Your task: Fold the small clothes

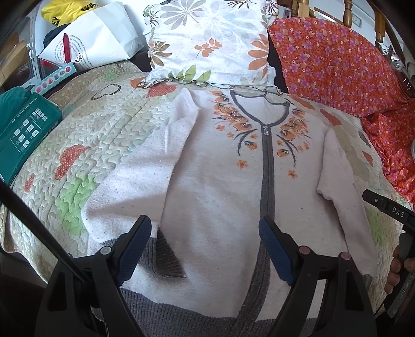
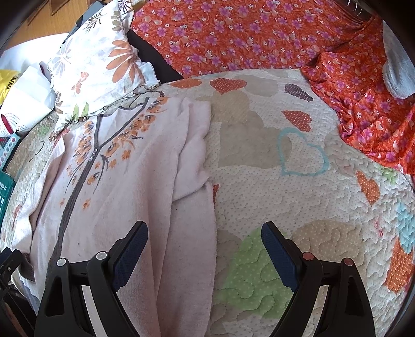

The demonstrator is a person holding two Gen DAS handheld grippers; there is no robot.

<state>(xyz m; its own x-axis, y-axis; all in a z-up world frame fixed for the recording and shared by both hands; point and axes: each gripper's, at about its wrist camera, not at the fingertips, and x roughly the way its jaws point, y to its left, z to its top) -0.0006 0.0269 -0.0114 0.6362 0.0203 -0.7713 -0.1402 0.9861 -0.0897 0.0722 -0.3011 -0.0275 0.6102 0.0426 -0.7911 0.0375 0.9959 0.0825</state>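
A pale pink cardigan (image 1: 212,181) with a grey placket, grey ribbed hem and orange flower print lies face up on a quilted bedspread (image 1: 103,134). Both sleeves lie along its sides. My left gripper (image 1: 205,233) is open and empty, hovering over the cardigan's lower front near the hem. My right gripper (image 2: 205,238) is open and empty, over the cardigan's right sleeve (image 2: 192,207) and the bare quilt (image 2: 285,160) beside it. The right gripper's body shows at the left wrist view's right edge (image 1: 389,207).
A floral white pillow (image 1: 207,41) lies behind the collar. An orange flowered cloth (image 1: 337,59) covers the back right. A green box (image 1: 23,129), a white paper bag (image 1: 96,39) and a yellow bag (image 1: 64,10) sit at the left.
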